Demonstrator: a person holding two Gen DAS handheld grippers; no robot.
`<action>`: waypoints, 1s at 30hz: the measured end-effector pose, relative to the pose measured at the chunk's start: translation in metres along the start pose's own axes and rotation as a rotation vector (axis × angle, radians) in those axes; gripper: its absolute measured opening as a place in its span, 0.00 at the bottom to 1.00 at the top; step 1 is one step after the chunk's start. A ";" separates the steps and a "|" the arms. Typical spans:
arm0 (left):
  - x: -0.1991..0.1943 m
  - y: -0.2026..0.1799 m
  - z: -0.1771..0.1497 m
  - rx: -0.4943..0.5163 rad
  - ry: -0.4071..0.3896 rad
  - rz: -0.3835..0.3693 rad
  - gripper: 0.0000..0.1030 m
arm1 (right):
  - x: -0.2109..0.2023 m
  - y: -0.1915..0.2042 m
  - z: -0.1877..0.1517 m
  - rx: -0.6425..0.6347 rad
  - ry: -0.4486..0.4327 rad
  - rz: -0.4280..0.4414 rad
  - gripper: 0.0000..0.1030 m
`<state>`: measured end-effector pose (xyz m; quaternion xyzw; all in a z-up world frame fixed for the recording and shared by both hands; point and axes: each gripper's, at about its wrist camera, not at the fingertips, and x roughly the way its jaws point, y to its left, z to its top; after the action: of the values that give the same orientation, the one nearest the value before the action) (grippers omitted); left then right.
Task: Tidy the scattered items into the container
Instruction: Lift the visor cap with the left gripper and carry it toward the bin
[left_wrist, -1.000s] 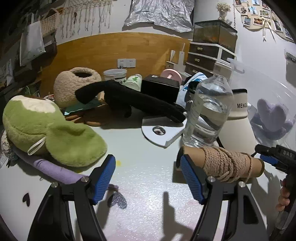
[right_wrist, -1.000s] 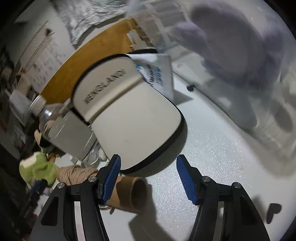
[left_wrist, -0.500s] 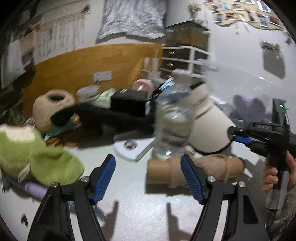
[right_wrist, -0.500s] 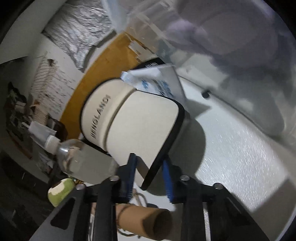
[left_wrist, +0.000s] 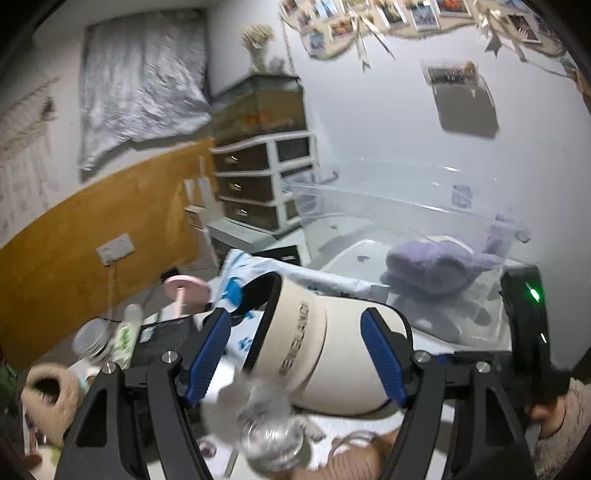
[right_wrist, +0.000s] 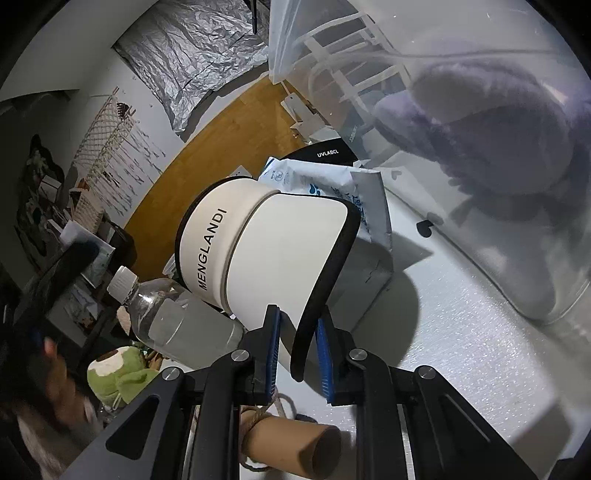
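Note:
A cream visor cap (right_wrist: 280, 251) with a black-edged brim and dark lettering rests among the clutter. My right gripper (right_wrist: 299, 354) is shut on the brim's edge. In the left wrist view the same cap (left_wrist: 325, 343) shows beyond my left gripper (left_wrist: 295, 356), which is open and holds nothing. The clear plastic container (right_wrist: 546, 280) stands to the right with a purple plush (right_wrist: 498, 122) inside; it is also in the left wrist view, container (left_wrist: 406, 199) and plush (left_wrist: 432, 266). A water bottle (right_wrist: 177, 321) and a twine roll (right_wrist: 295, 450) lie near the cap.
A blue-and-white packet (right_wrist: 332, 184) and a black box (right_wrist: 325, 153) lie behind the cap. A green plush (right_wrist: 118, 373) sits at the left. Drawers (left_wrist: 258, 184) and a pink item (left_wrist: 184, 288) stand at the back. A hand (left_wrist: 550, 410) holds the right gripper's body.
My right gripper has gone from open to shut on the cap's brim. My left gripper has swung right and upward, away from the twine roll, and now faces the cap and container.

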<state>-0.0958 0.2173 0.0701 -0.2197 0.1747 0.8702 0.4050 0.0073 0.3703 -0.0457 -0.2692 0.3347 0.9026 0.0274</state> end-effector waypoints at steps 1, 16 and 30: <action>0.011 0.001 0.006 0.001 0.028 -0.011 0.70 | -0.001 0.000 0.000 -0.007 -0.002 -0.004 0.19; 0.104 0.013 0.014 -0.071 0.363 -0.083 0.42 | -0.009 -0.004 0.006 -0.070 0.004 -0.048 0.19; 0.056 0.014 0.025 -0.081 0.178 -0.114 0.31 | -0.033 0.022 0.016 -0.225 -0.085 -0.126 0.20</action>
<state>-0.1452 0.2558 0.0641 -0.3218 0.1616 0.8291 0.4277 0.0232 0.3670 -0.0058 -0.2527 0.2122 0.9415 0.0679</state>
